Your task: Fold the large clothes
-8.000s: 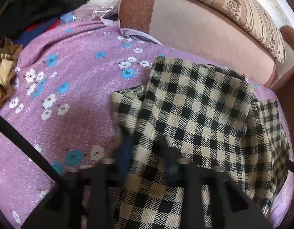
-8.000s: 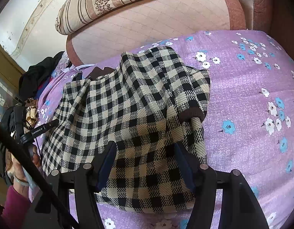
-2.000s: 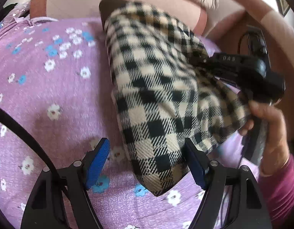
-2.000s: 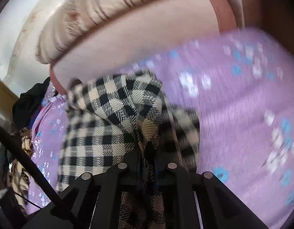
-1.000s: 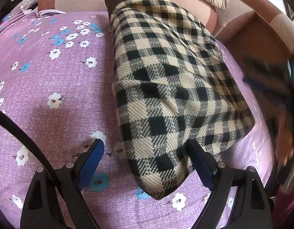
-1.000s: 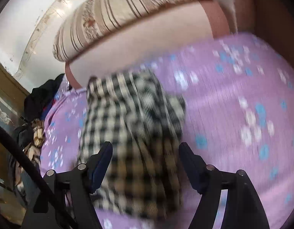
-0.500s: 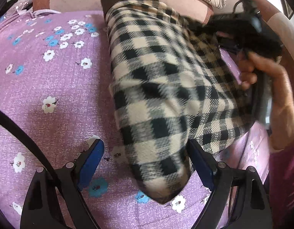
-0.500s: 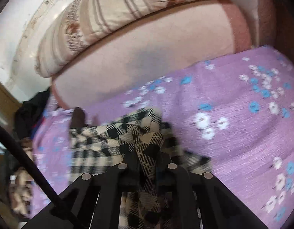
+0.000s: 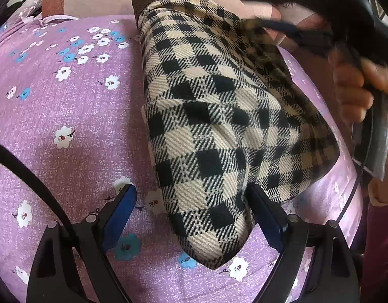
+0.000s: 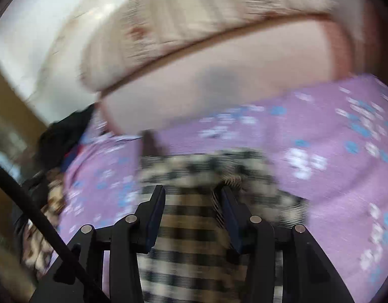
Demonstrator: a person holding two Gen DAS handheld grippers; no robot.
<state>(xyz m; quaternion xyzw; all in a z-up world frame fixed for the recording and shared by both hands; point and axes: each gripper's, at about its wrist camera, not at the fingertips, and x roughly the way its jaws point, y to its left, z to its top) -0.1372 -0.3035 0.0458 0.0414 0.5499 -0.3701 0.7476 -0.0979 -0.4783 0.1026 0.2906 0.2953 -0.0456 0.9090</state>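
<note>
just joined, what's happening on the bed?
A person with a two-finger gripper in each hand is folding a black-and-cream checked garment on a purple floral bedspread. It lies as a compact folded bundle. The left gripper sits wide open over the bundle's near end, gripping nothing. The right gripper, held in the person's hand at the far side, has checked cloth between its jaws as they open. That view is motion-blurred.

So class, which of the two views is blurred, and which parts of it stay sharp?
Right wrist view: smeared throughout, checked garment and bedspread streaky, only the right claw crisp. Left wrist view: sharp, except the moving hand top right.
</note>
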